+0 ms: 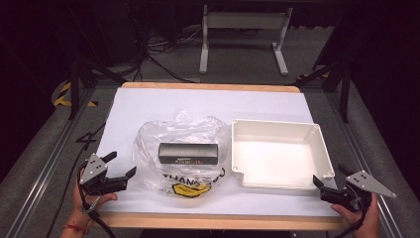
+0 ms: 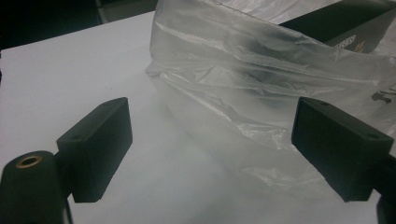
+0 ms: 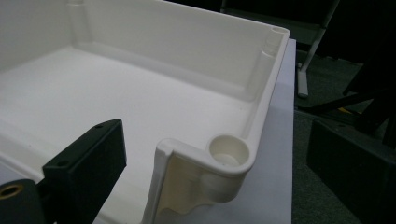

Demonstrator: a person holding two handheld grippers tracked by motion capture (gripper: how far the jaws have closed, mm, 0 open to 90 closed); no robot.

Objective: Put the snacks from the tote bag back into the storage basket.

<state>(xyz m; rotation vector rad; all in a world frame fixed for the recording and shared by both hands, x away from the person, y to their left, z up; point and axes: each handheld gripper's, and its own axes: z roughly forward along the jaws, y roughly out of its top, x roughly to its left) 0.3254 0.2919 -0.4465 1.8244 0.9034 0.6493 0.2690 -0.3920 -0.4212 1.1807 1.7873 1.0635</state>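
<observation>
A white-covered table [image 1: 148,106] with a wooden edge is seen from the high view, standing on a grey floor with a white metal frame [image 1: 242,37] behind it. On the right half of the sheet a white plastic tray [image 1: 324,148] is set, shallow, open-topped and with nothing in it; in the right gripper view its near corner post [image 3: 228,151] is seen close up between the jaws. To the left of the tray, just beside it, a clear plastic bag [image 1: 153,136] is laid crumpled, with yellow and black print at its near end. A black rectangular box [image 1: 188,153] is seen lying lengthwise at the bag's middle; whether it is inside or on top cannot be told. The left gripper [image 1: 120,166] is held by a hand [image 1: 81,201] at the near left edge, its jaws spread wide and empty, aimed at the bag, close to its near-left side but apart from it. The right gripper [image 1: 329,179] is held by the other hand [image 1: 359,218] at the near right edge, jaws likewise wide and gripping nothing, just beside the tray's near right corner.
</observation>
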